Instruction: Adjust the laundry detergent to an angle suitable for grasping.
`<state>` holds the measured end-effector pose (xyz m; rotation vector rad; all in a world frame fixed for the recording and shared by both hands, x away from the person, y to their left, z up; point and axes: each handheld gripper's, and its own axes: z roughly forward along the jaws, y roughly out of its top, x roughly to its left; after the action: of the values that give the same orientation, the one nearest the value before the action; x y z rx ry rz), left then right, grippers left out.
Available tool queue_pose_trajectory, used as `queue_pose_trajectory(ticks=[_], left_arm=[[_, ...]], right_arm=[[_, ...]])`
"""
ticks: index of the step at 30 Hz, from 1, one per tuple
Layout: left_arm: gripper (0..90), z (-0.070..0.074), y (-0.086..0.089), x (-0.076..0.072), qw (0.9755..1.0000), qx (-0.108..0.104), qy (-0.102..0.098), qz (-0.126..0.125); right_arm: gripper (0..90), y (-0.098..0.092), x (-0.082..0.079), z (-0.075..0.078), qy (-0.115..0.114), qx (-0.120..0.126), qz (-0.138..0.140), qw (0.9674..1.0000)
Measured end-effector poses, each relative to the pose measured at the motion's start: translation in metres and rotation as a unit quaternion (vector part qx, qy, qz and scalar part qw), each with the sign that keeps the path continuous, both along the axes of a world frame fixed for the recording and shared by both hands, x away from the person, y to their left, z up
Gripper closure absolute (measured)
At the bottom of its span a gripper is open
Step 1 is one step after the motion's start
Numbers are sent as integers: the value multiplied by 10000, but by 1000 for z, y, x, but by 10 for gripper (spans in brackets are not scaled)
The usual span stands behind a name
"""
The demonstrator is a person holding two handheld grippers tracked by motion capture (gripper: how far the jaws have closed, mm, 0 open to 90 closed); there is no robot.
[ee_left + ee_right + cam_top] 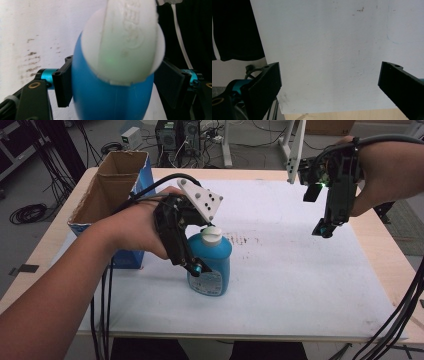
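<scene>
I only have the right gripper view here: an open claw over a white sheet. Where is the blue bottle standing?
Observer: The blue bottle stands upright on the white sheet, left of centre, well apart from your right claw.
Operator: Is the left claw on it?
Observer: The left claw straddles its body below the white cap. One pad stands clear, so it looks open.
Operator: Anything beside it?
Observer: An open cardboard box stands to its left, beyond the left hand.

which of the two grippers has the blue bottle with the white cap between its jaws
The left gripper: its jaws straddle the blue bottle with the white cap. The right gripper hangs apart over bare white mat.
</scene>
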<state>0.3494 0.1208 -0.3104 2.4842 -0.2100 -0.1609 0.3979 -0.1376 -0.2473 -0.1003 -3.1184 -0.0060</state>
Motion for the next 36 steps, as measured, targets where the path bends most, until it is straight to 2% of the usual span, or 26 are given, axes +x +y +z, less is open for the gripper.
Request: queue_pose_trajectory(ticks=[3,5,8,12,15,17,18,19,24,26,30,34,35,36], left_arm=[[248,3,2,0,10000,-12,-5,41],[247,7,4,1,9999,41,-78,68],[236,11,7,2,9999,93,-80,112],[228,19,11,3,9995,247,1,179],[208,25,15,2,9989,407,-5,252],[192,27,16,2,9987,441,-18,268],[192,31,18,3,9982,520,24,309],[180,36,20,3,9972,646,-26,362],[180,43,24,5,9955,827,26,457],[160,48,27,7,9936,993,-31,542],[144,52,28,8,9924,1087,-47,576],[121,58,29,11,9882,1352,-102,710],[116,58,29,11,9882,1352,-102,710],[116,60,30,13,9863,1456,-103,771]], right_arm=[[39,0,0,0,-2,3,19,10000],[39,1,0,1,-7,-1,30,10000],[39,1,-1,2,-16,15,44,10000],[39,0,-1,3,-21,16,37,10000],[39,0,-2,3,-24,5,5,10000],[39,0,-2,3,-23,18,28,10000],[39,0,-2,3,-24,14,17,10000],[39,0,-2,4,-24,16,15,10000],[39,1,-3,4,-23,28,28,10000],[39,1,-3,4,-22,22,54,10000],[39,1,-3,4,-4,-15,42,10000],[39,2,-2,4,-12,-3,58,10000],[39,2,-2,4,-12,-3,58,10000],[39,3,-2,4,-11,6,78,10000]])
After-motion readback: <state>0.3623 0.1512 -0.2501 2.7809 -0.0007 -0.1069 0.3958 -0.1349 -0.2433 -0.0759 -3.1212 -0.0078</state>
